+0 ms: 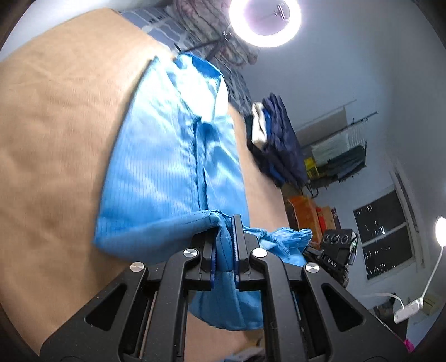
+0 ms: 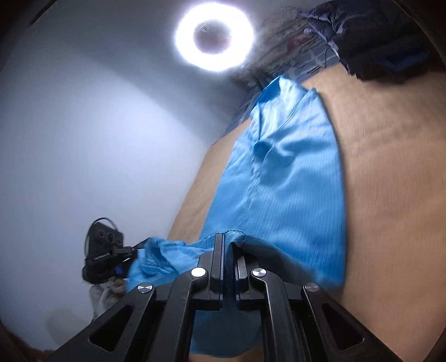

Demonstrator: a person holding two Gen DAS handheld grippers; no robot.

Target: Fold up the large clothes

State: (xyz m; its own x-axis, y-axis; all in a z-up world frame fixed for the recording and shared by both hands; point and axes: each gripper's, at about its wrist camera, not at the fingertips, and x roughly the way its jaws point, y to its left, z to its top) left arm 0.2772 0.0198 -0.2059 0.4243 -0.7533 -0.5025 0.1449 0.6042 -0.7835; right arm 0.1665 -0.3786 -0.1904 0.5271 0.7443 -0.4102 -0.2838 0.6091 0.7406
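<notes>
Garment: a light blue pinstriped coat [image 1: 167, 156] with a collar and a front placket lies lengthwise on a tan bed cover [image 1: 55, 139]; its collar end points to 12 o'clock in both wrist views, and its near hem is lifted off the cover.
Left gripper: the left gripper [image 1: 224, 245] has its jaws drawn narrow and pinching a bunched fold of the coat's hem; blue cloth fills the slot between the pads and hangs below them toward 6 o'clock.
Right gripper: the right gripper [image 2: 226, 250] has its jaws almost together, clamped on a thin edge of the same hem; cloth droops under it toward 6 o'clock.
Each seen from the other: from the left wrist view the right gripper [image 1: 337, 250] shows at 4 o'clock, just past a gathered cuff [image 1: 290, 239]; from the right wrist view the left gripper [image 2: 106, 259] shows at 8 o'clock, touching crumpled blue fabric.
Bed cover: tan, bare to either side of the coat.
Clothes pile: dark blue and white garments [image 1: 273, 133] are stacked at 2 o'clock in the left wrist view, well apart from the coat.
Lighting: a ring light [image 1: 264, 19] glows at 12 o'clock in both views.
Sharpness: both views are somewhat blurred.
</notes>
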